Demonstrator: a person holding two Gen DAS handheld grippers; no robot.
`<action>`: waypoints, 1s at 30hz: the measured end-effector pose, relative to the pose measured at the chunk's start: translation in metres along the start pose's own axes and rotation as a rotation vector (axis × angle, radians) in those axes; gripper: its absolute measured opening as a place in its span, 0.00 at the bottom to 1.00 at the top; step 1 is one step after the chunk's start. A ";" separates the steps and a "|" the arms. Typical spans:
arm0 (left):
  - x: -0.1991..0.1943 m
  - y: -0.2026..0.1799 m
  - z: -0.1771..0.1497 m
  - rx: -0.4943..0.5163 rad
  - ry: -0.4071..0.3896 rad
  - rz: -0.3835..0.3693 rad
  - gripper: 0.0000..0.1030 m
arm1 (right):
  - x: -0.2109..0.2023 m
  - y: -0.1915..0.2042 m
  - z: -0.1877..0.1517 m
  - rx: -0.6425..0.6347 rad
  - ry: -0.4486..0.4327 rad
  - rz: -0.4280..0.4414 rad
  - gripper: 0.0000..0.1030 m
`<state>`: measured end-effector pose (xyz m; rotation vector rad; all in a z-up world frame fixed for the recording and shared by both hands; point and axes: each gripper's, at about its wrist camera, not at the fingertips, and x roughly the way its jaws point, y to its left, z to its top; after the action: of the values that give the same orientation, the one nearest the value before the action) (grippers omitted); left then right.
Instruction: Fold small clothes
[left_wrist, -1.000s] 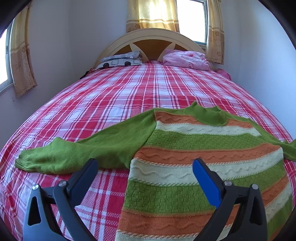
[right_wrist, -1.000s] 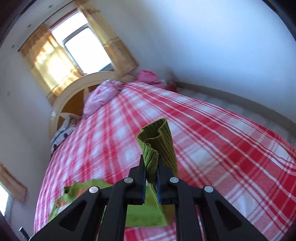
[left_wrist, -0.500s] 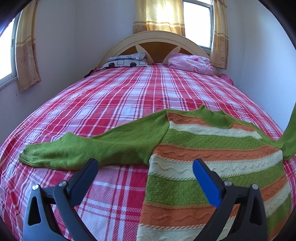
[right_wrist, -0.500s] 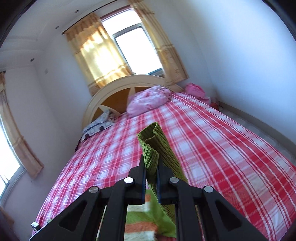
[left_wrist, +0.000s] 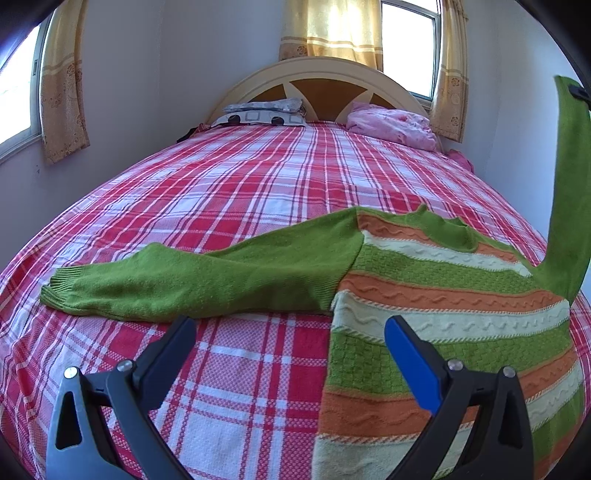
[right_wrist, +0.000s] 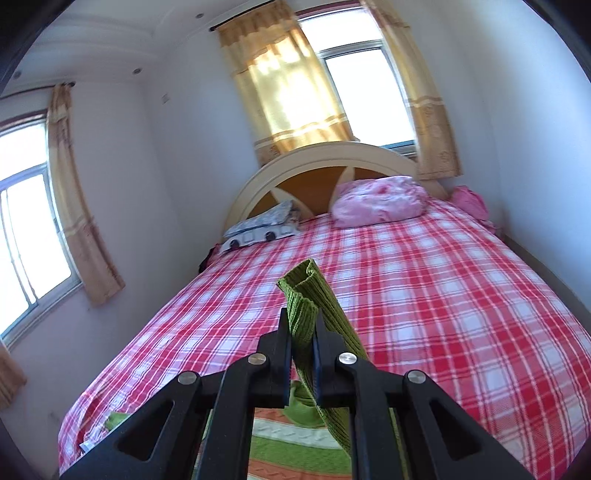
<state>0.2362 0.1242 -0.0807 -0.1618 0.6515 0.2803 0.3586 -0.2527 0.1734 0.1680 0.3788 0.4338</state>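
A small knitted sweater with green, orange and cream stripes lies flat on the red plaid bed. Its left green sleeve stretches out flat to the left. My left gripper is open and empty, low over the bed just in front of the sweater's left edge. My right gripper is shut on the cuff of the right green sleeve and holds it high above the bed. In the left wrist view that sleeve rises steeply at the right edge.
A cream headboard stands at the far end. A patterned pillow and a pink bundle lie by it. Walls close in on both sides, with curtained windows.
My right gripper has lifted the right sleeve higher and swung towards the sweater's body. The left gripper has shifted a little to the left and stays open.
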 end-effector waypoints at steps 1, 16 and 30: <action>0.000 0.002 -0.001 -0.005 0.001 0.002 1.00 | 0.008 0.009 -0.003 -0.013 0.008 0.014 0.08; 0.003 0.021 -0.010 -0.018 0.037 0.049 1.00 | 0.148 0.126 -0.224 -0.261 0.425 0.161 0.08; 0.018 -0.033 0.011 0.103 0.085 -0.126 0.87 | 0.061 0.068 -0.272 -0.244 0.505 0.043 0.67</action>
<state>0.2663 0.0990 -0.0809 -0.1157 0.7351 0.1190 0.2772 -0.1436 -0.0792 -0.1767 0.8138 0.5603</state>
